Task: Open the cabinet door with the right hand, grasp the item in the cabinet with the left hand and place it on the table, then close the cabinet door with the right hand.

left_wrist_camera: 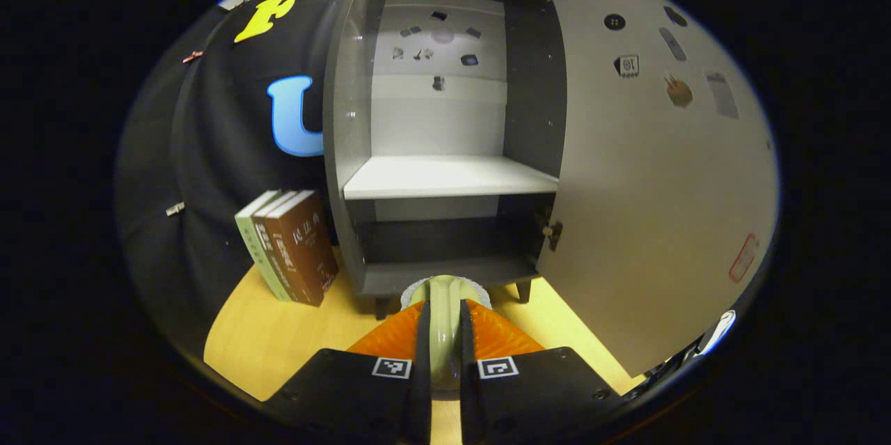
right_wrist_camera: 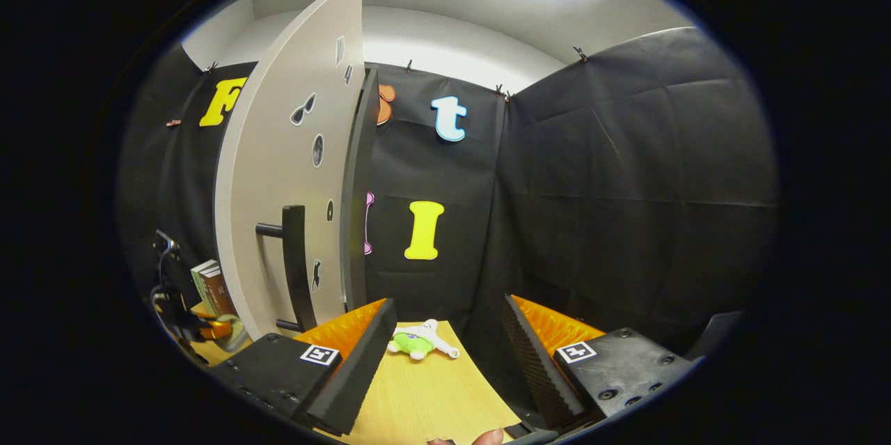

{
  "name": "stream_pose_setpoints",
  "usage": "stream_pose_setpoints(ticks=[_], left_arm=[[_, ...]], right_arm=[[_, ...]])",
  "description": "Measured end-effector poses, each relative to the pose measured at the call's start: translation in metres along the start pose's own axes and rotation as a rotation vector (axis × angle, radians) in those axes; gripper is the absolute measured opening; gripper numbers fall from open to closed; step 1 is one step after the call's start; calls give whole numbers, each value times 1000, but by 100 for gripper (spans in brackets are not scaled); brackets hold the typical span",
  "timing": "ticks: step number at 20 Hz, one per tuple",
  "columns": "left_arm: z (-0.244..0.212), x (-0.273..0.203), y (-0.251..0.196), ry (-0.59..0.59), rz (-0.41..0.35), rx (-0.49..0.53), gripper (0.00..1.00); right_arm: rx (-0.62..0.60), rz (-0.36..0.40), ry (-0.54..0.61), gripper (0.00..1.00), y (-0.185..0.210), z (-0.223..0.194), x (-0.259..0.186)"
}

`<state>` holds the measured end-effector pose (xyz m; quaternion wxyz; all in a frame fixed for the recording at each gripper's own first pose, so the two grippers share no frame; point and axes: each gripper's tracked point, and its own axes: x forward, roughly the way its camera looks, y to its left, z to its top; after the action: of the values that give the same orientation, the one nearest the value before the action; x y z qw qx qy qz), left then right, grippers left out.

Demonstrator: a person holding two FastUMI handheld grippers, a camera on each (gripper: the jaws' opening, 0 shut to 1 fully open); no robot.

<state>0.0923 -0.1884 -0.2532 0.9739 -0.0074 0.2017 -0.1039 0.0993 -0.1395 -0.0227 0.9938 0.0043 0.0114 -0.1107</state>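
The pale green cup (left_wrist_camera: 443, 319), pinched in the left gripper (left_wrist_camera: 443, 361), is best lowered level onto the table (left_wrist_camera: 278, 340) at 6 o'clock of the cabinet (left_wrist_camera: 438, 152), while the right gripper (right_wrist_camera: 445, 361) is held wide open, empty.

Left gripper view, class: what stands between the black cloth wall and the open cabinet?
Three leaning books stand there on the table, beside the cabinet and its left side; the left gripper view shows it.
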Motion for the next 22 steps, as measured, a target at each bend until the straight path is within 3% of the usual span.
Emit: stream_pose_setpoints(ticks=[13, 22], left_arm=[[-159, 10, -37, 75, -33, 47, 20], [-214, 30, -33, 152, 43, -20, 22]], right_arm=[[-18, 15, -8, 97, 12, 4, 22], [-50, 25, 4, 98, 20, 1, 49]])
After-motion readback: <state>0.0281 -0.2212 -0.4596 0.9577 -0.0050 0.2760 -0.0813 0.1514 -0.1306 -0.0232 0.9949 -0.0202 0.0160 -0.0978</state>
